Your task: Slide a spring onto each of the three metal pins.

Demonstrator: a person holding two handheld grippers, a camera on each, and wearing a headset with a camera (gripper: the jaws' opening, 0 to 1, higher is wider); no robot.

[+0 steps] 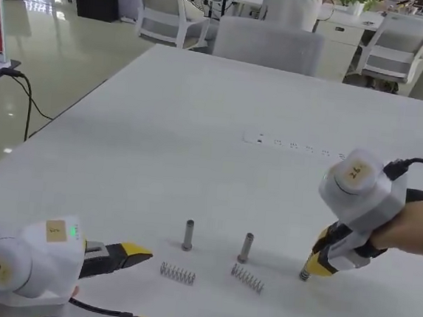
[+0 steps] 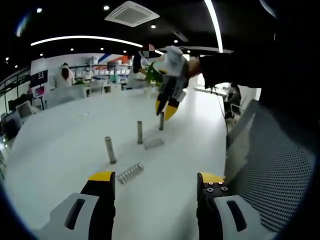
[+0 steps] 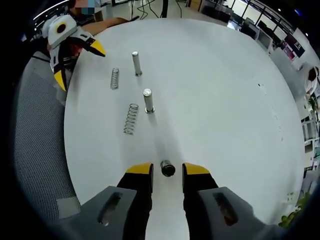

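Lower left of the head view: the left gripper, white body with yellow-tipped black jaws spread wide and nothing between them. We read it as parked low over the white tabletop, ready for the next pick. Just past its tips a small coiled steel spring lies on its side. A second loose steel spring lies to the right of it. Both are flat on the table, near the pins but not touching them.

Behind them stand the left grey metal pin and the middle grey metal pin, both upright and bare. We judge each spring is laid in front of its pin to keep the pick-and-drop short.

Right of centre, the right gripper points down at the third metal pin. In the right gripper view we look straight onto the pin's top. The jaws straddle it, a little parted, with a sliver of gap on each side, so they are not pinching it. The head view hints at coils around that pin's base, too small to confirm. We judge the straddle serves to guide or let go of a spring there, with two pins left to do.

Further up the frame sit a flush row of sockets, then grey-white office chairs along the top edge.
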